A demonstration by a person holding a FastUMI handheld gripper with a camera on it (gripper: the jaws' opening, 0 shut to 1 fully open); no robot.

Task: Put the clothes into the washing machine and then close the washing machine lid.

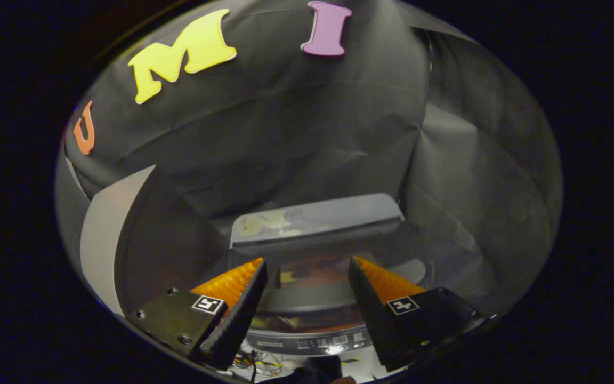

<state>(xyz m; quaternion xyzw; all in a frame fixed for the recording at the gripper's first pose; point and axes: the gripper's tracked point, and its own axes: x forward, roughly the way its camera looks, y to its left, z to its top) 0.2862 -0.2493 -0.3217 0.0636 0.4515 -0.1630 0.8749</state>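
Gripper [307, 272] spread wide, nothing between fingers, nothing held. Aimed down and forward over washer [307, 341], so looks like hovering above the opening rather than grasping.

Just below fingers: control panel [333, 340] at washer's near edge, buttons too small to make out. Nearer still, pale surface with thin wires [259, 365] and a dark object, unidentifiable.

Between and just beyond fingers: grey rim [312, 298] curving across, drum opening [312, 266] past it. Reddish-orange and dark patches inside, probably clothes [317, 265] already in drum; too dim to confirm, could be reflection.

Beyond opening: lid [315, 218] raised, tilted back toward wall, pale translucent panel facing gripper. Faint blotches on it, likely glare. Standing open makes sense: leaves drum free for loading.

Judgement: loading likely done or near done, lid closing not yet done. Next move probably reach past drum to lid's top edge, pull forward and down. Risk: fingers slipping off smooth lid, lid dropping hard.

Desk not discernible under washer. Pale curved panel [104, 240] to the left, purpose unclear. Black cloth wall [296, 133] behind and to both sides, creased, dim lighting.
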